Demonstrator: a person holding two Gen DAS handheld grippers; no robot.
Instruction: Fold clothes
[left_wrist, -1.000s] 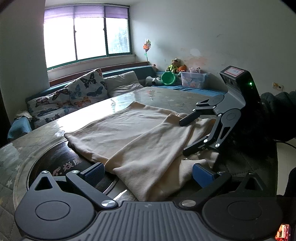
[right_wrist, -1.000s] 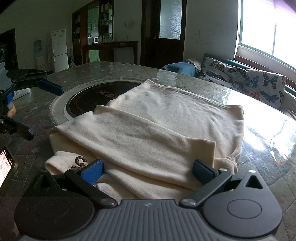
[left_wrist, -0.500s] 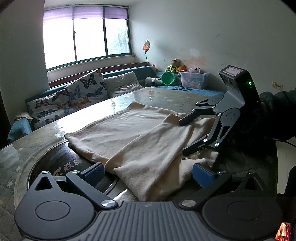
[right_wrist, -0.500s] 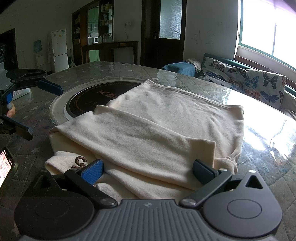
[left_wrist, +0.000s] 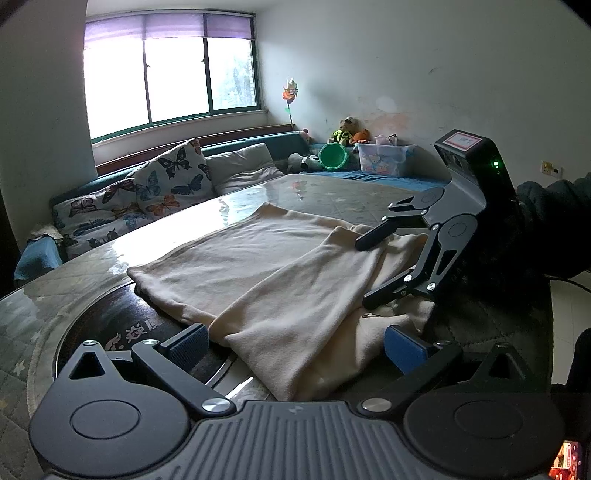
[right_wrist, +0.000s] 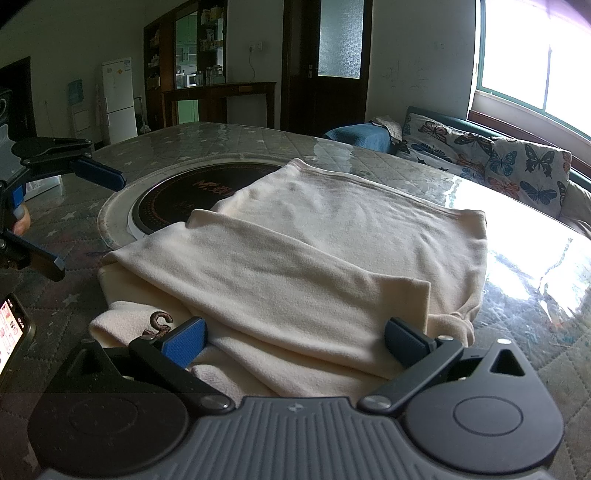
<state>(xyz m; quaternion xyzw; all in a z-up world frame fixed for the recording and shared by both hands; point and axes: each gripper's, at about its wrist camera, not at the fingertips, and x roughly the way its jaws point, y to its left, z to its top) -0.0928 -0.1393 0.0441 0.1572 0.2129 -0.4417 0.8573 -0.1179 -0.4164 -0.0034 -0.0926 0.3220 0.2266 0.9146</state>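
Bench (right_wrist: 517, 229) is carrying the cream garment (right_wrist: 332, 240), lying partly folded, long axis running away from the right tongs (right_wrist: 293, 341). Right tongs are sitting wide open, straddling its near edge, closest. Left tongs (left_wrist: 295, 343) are gaping wide too, empty, facing the sleeve end.

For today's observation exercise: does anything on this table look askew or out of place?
Yes. The cream garment lies partly over the dark round hotplate set into the table, an odd spot for folding. Its folded sleeve runs diagonally, not square with the hem.
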